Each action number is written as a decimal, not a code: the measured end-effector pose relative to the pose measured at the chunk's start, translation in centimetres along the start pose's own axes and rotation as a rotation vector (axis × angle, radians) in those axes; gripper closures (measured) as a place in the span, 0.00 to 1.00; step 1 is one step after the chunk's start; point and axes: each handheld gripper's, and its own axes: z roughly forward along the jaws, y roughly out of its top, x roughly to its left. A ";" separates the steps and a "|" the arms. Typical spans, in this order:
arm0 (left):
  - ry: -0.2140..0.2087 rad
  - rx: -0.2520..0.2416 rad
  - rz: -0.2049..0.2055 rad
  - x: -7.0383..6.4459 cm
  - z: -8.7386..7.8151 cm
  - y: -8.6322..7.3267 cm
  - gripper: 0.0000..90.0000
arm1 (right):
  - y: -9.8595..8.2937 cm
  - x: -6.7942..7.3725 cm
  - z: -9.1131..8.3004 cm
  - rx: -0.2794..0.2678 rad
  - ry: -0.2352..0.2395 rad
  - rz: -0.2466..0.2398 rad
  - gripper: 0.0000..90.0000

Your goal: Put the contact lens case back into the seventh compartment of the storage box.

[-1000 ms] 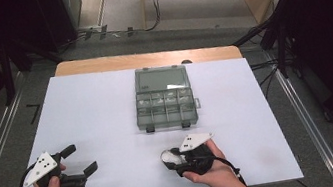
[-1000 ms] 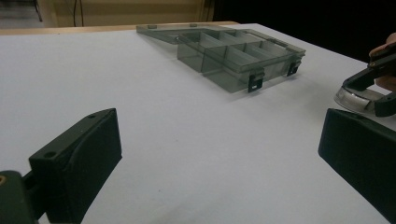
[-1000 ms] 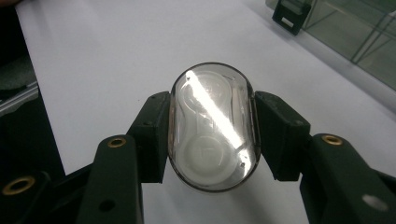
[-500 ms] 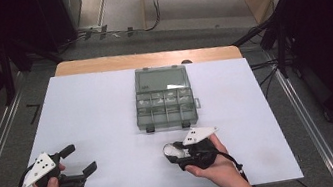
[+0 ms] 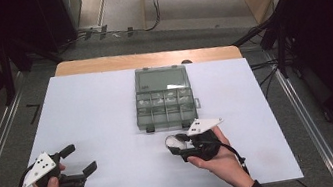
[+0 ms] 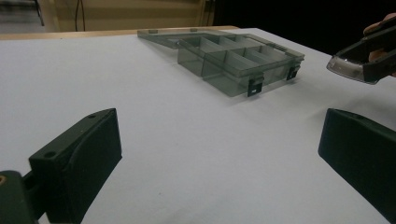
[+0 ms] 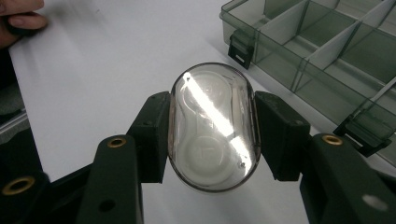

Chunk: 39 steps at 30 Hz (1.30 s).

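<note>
A clear oval case with white round inserts sits between the black jaws of my right gripper, which is shut on it. From above, the case and right gripper hover just in front of the smoky transparent organizer box. The box lies open, its lid flat behind it and its divided compartments facing up. My left gripper rests at the table's front left, jaws wide apart with nothing between them. From there the box lies ahead.
The white table top spreads around the box, with a wooden edge at the back. Metal rails and cables run along the dark floor on both sides. The person's other hand shows far off in the right gripper view.
My right gripper, still holding the clear case, has drifted slightly forward toward the box. The left gripper has barely shifted.
</note>
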 end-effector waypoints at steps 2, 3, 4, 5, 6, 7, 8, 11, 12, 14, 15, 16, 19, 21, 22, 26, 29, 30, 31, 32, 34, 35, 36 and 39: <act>0.001 0.002 0.002 0.0 0.0 0.0 0.00 | 0.1 -0.1 0.0 -0.003 -0.005 -0.001 0.52; 0.001 0.002 0.002 0.0 0.0 0.0 0.00 | 0.1 -0.1 0.0 -0.003 -0.005 -0.001 0.52; 0.000 0.002 0.002 0.0 0.0 0.0 0.00 | 0.2 -0.1 0.0 -0.001 -0.005 0.001 0.52; 0.001 0.002 0.003 0.0 0.0 0.0 0.00 | 0.3 -0.2 0.0 -0.004 0.000 0.005 0.52; 0.001 0.002 0.003 0.0 0.0 0.0 0.00 | 0.3 -0.2 0.0 -0.004 0.000 0.005 0.52; 0.000 0.002 0.003 0.0 0.0 0.0 0.00 | 0.4 -0.2 0.1 -0.003 -0.002 -0.001 0.52; 0.000 0.002 0.003 0.0 0.0 0.0 0.00 | 0.4 -0.2 0.1 -0.003 -0.002 -0.001 0.52; 0.000 0.001 0.004 0.0 0.1 0.0 0.00 | 0.7 -0.2 0.1 -0.007 -0.004 0.000 0.52; 0.000 0.001 0.005 0.0 0.1 0.0 0.00 | 0.7 -0.2 0.1 -0.007 -0.004 0.000 0.52; 0.001 0.000 0.004 0.0 0.0 0.0 0.00 | 0.9 -0.3 0.2 -0.007 -0.006 0.005 0.52; 0.000 0.000 0.005 0.0 0.0 0.0 0.00 | 1.0 -0.3 0.2 -0.009 -0.008 0.008 0.52; 0.000 0.000 0.005 -0.1 0.0 0.0 0.00 | 1.1 -0.4 0.2 -0.009 -0.007 0.008 0.52; 0.001 0.001 0.005 -0.1 0.1 0.0 0.00 | 1.3 -0.4 0.1 -0.014 -0.006 0.006 0.52; 0.001 0.001 0.005 -0.1 0.0 0.0 0.00 | 1.5 -0.4 0.1 -0.015 -0.008 0.011 0.52; 0.001 0.001 0.005 -0.1 0.0 0.0 0.00 | 1.6 -0.5 0.1 -0.015 -0.009 0.007 0.52; 0.001 0.001 0.005 0.0 0.1 0.0 0.00 | 1.9 -0.7 0.1 -0.019 -0.014 0.011 0.52; 0.001 0.001 0.006 0.0 0.1 0.0 0.00 | 2.0 -0.8 0.1 -0.021 -0.018 0.009 0.52; 0.002 0.001 0.005 0.0 0.1 0.0 0.00 | 2.2 -0.9 0.0 -0.022 -0.019 0.011 0.52; 0.002 0.002 0.006 0.0 0.1 0.0 0.00 | 2.3 -1.0 0.0 -0.022 -0.021 0.010 0.52; 0.002 0.002 0.006 0.0 0.1 0.0 0.00 | 2.4 -1.1 0.0 -0.025 -0.021 0.012 0.52; 0.001 0.001 0.007 -0.1 0.1 0.0 0.00 | 2.5 -1.2 0.0 -0.024 -0.024 0.014 0.52; 0.002 0.001 0.006 0.0 0.1 0.0 0.00 | 2.8 -1.3 -0.1 -0.025 -0.027 0.017 0.52; 0.002 0.001 0.006 0.0 0.1 0.0 0.00 | 2.9 -1.4 -0.1 -0.027 -0.029 0.013 0.52; 0.001 0.001 0.007 -0.1 0.1 0.0 0.00 | 3.1 -1.5 -0.1 -0.028 -0.033 0.013 0.52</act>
